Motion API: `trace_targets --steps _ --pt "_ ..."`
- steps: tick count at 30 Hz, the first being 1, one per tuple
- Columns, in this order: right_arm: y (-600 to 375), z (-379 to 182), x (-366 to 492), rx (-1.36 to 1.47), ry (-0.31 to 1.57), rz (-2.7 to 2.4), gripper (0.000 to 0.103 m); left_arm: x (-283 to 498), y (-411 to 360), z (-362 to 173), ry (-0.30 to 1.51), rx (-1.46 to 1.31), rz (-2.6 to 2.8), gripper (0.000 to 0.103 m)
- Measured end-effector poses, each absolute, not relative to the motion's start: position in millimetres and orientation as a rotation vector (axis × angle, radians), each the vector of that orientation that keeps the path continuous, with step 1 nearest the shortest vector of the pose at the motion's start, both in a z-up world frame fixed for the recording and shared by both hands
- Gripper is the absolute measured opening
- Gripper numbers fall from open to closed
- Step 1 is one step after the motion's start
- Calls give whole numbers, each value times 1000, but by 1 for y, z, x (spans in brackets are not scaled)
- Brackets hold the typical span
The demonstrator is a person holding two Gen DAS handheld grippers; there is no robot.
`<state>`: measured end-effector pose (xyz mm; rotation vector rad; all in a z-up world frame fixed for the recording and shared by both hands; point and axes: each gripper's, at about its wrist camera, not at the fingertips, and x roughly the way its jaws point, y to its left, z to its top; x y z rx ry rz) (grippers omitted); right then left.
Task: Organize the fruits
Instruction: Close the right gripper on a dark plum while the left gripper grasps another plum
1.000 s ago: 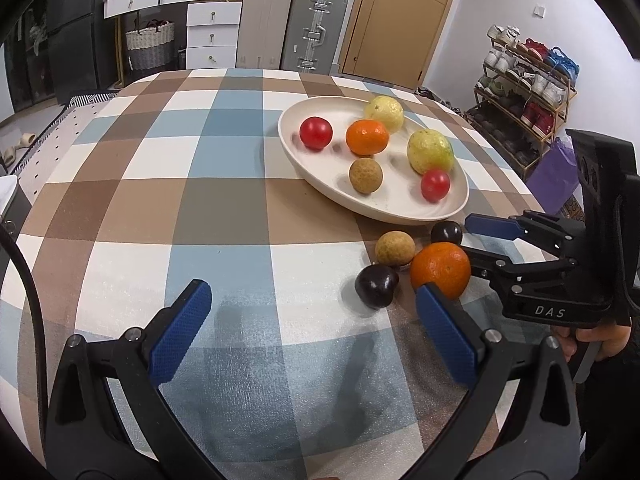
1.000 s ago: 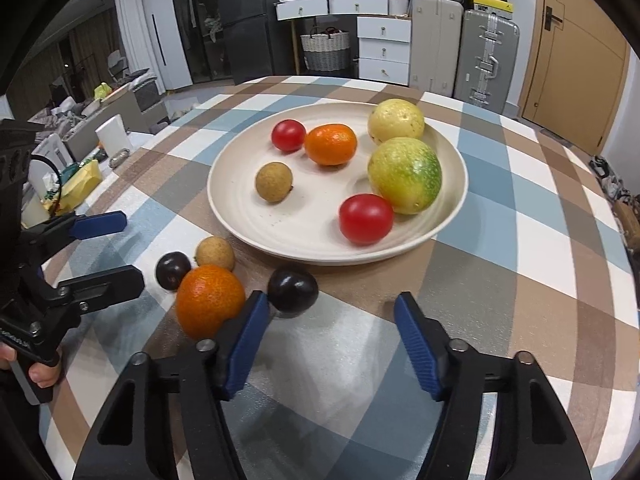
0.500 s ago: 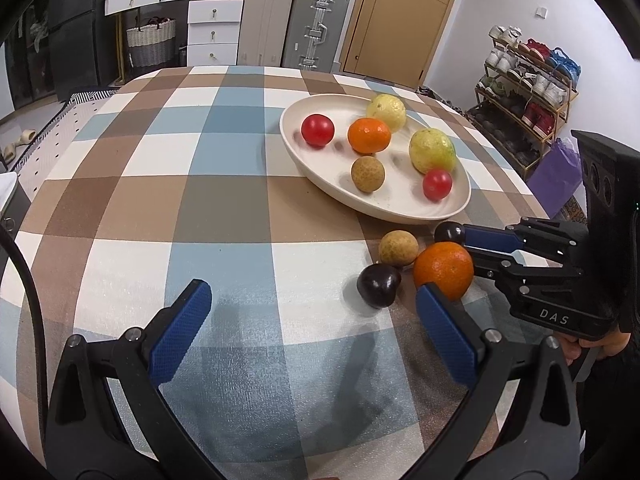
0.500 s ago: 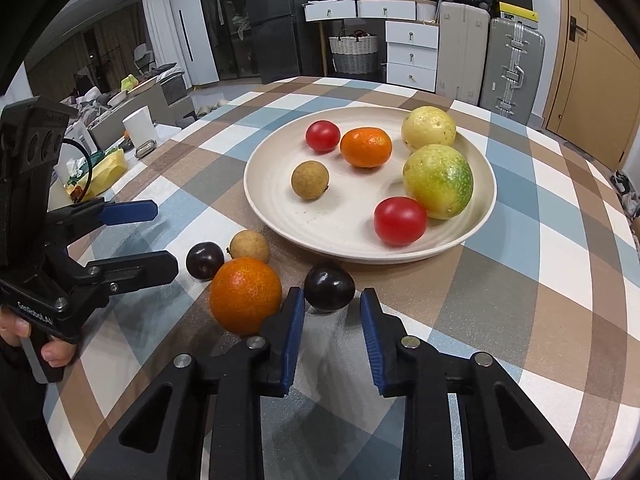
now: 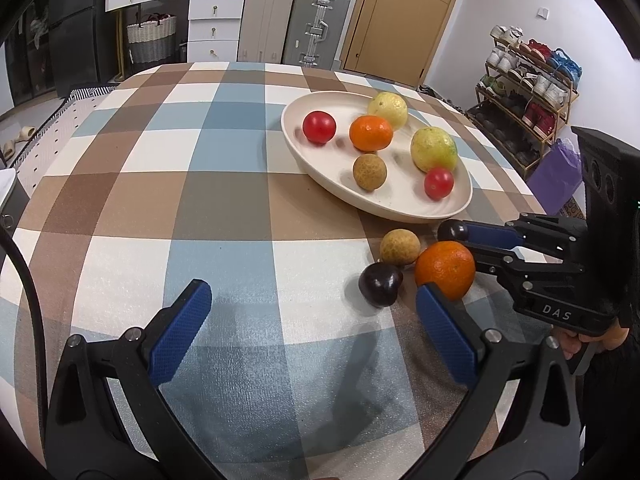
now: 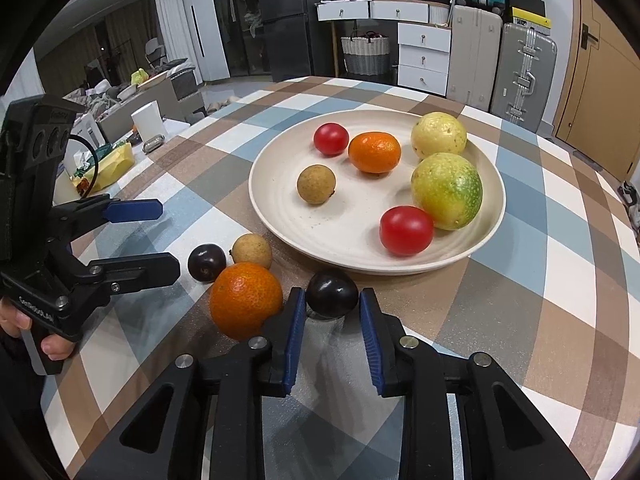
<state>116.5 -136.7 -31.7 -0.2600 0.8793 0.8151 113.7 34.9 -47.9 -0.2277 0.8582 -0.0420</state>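
Between the blue pads of the right gripper (image 6: 331,312), a dark plum (image 6: 331,294) is clamped where it rests on the checked tablecloth (image 6: 520,320), just in front of the cream plate (image 6: 280,216). Just left of it an orange (image 6: 245,299) lies on the cloth, touching the gripper's left finger. Behind the orange a small tan fruit (image 6: 252,249) and a second dark plum (image 6: 207,262) are seen side by side. On the plate two red tomatoes, an orange, a tan fruit, a yellow fruit and a yellow-green fruit are spread apart. The left gripper (image 5: 308,332) is held with its jaws wide apart and nothing between them, above the cloth and near the loose fruits. A hand (image 6: 24,332) is seen on its grip. Suitcases (image 6: 520,72) and white drawers (image 6: 422,54) stand beyond the table.
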Motion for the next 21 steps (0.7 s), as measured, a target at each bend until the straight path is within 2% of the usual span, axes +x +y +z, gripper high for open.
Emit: trace_targets --steps 13,17,20,21 --pt "-159 -22 98 -214 856 807 27 122 20 -54 909 -169 -63 100" --pt "-164 -20 93 -212 852 804 27 124 18 -53 903 -170 -67 92" --pt "-166 -19 91 -211 850 802 27 126 13 -52 896 -168 -94 81" --pt "-166 -18 91 -212 848 800 27 126 11 -52 894 -168 -105 75"
